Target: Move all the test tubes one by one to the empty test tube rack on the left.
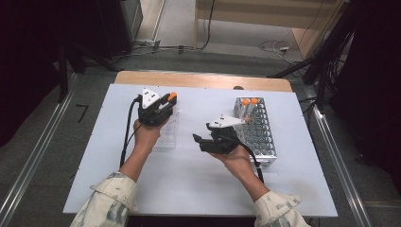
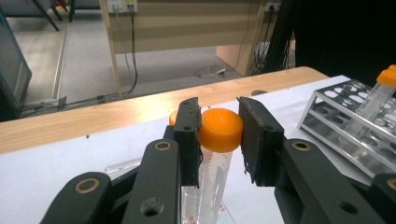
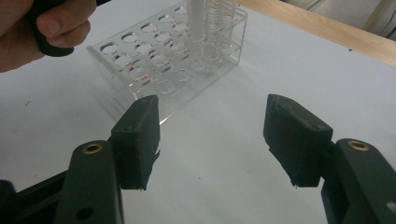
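Now my left gripper (image 2: 218,135) has its jaws closed on an orange-capped tube (image 2: 219,140), upright, directly above the clear rack (image 1: 166,135) on the white worktop (image 1: 189,184). Further right, my right gripper (image 3: 212,140) hangs with jaws spread wide and nothing between them, the metal rack (image 1: 262,135) with two orange-capped tubes (image 1: 249,105) just beyond its far side.

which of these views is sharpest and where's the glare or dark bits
Left gripper view: sharpest on the orange tube cap between the jaws, with glare on the wooden table edge. Right gripper view: the clear acrylic rack is soft and washed out. High view: white mat evenly lit, surroundings very dark.
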The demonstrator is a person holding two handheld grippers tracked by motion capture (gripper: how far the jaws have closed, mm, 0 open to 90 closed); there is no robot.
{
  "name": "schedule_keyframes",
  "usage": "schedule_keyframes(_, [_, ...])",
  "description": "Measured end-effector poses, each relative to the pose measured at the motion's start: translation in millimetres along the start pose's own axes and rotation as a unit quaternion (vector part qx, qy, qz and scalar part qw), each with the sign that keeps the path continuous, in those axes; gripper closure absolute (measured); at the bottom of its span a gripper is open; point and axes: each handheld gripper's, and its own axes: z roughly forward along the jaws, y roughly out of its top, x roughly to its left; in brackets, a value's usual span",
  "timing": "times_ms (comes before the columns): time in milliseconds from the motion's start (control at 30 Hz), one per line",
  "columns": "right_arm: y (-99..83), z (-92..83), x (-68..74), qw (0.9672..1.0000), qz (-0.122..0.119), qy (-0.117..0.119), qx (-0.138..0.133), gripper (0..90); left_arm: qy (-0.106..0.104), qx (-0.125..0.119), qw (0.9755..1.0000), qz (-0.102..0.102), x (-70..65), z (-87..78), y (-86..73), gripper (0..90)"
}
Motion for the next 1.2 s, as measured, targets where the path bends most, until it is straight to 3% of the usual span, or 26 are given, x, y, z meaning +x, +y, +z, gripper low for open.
schedule_keyframes(567, [0.0,-0.7,0.0,1.0,0.0,0.0,-0.001,34.9,0.003,0.015,0.9999,0.007,-2.3,3.3,-9.1,68.1])
schedule_keyframes(933, [-0.2,-0.6,-0.2,1.0,0.0,-0.003,-0.003,35.0,-0.007,0.013,0.9999,0.007,-2.3,0.8,-7.9,56.7])
schedule_keyframes(1200, [0.2,-6.2,-7.4,0.9998,0.008,-0.013,-0.012,34.9,-0.012,0.008,0.9999,0.008,-7.3,-8.2,-4.4,42.8])
